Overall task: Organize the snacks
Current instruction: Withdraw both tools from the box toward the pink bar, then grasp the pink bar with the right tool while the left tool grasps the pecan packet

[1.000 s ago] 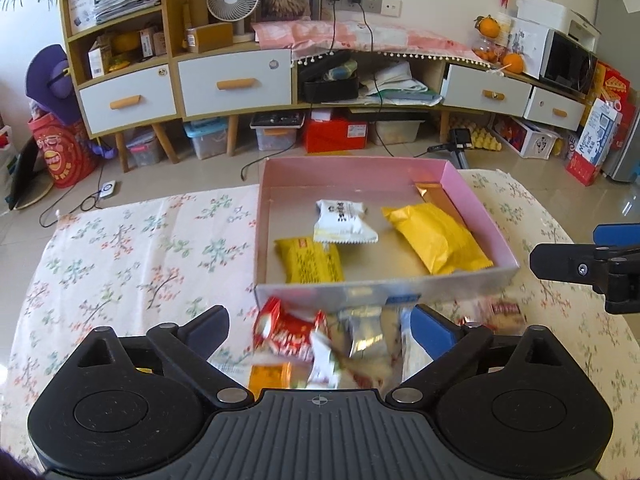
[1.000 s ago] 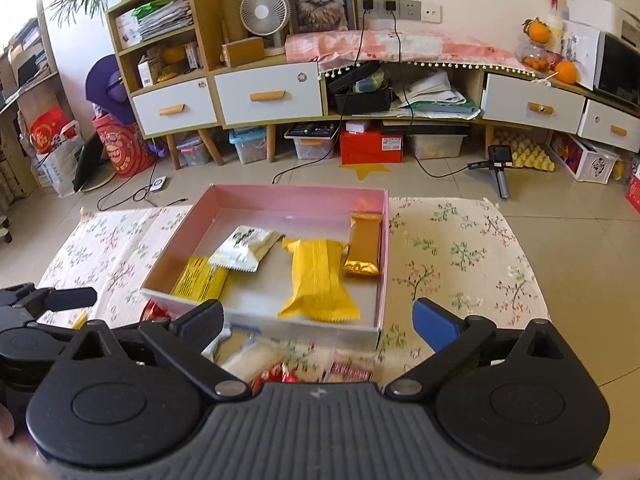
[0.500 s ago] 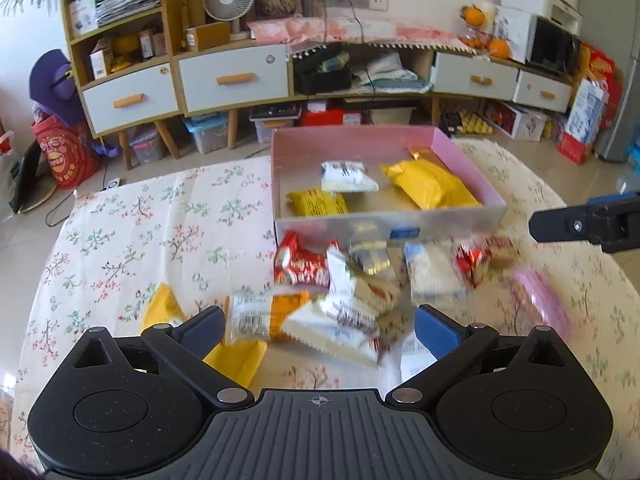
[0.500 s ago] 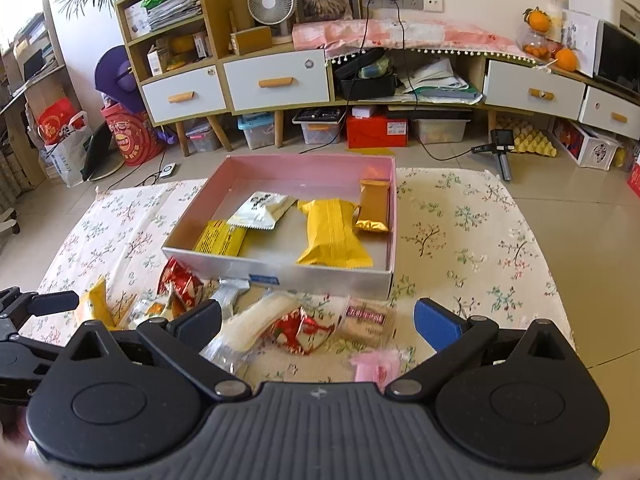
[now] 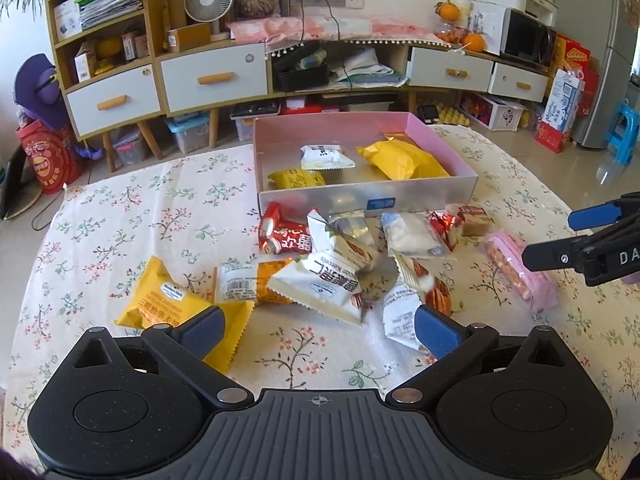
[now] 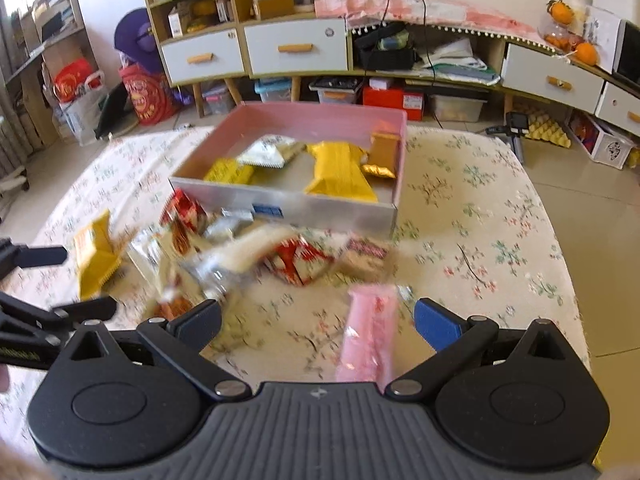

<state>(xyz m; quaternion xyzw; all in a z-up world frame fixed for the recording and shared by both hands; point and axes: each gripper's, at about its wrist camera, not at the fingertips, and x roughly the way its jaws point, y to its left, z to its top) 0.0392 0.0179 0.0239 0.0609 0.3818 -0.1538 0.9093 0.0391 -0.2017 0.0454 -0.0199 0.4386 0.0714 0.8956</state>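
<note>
A pink box (image 5: 464, 178) (image 6: 344, 216) stands on the floral tablecloth and holds a few snack packs, among them a big yellow pack (image 5: 402, 159) (image 6: 340, 174) and a white pack (image 5: 325, 157). Several loose snacks lie in a pile in front of the box, such as a red pack (image 5: 282, 236), a white pack (image 5: 320, 286) and a yellow pack (image 5: 176, 308). A pink pack (image 5: 520, 276) (image 6: 370, 330) lies at the right. My left gripper (image 5: 318, 326) is open and empty, near the pile. My right gripper (image 6: 318, 322) is open and empty, above the pink pack.
The floral tablecloth (image 5: 120, 216) covers the table. Behind it stand wooden cabinets with white drawers (image 5: 214, 76), a fan (image 5: 208, 0) and storage boxes on the floor. The right gripper shows at the right edge of the left wrist view (image 5: 588, 240).
Both grippers have pulled back from the box toward the table's near edge, so the loose snack pile and pink pack now show in front of them. Both stayed open.
</note>
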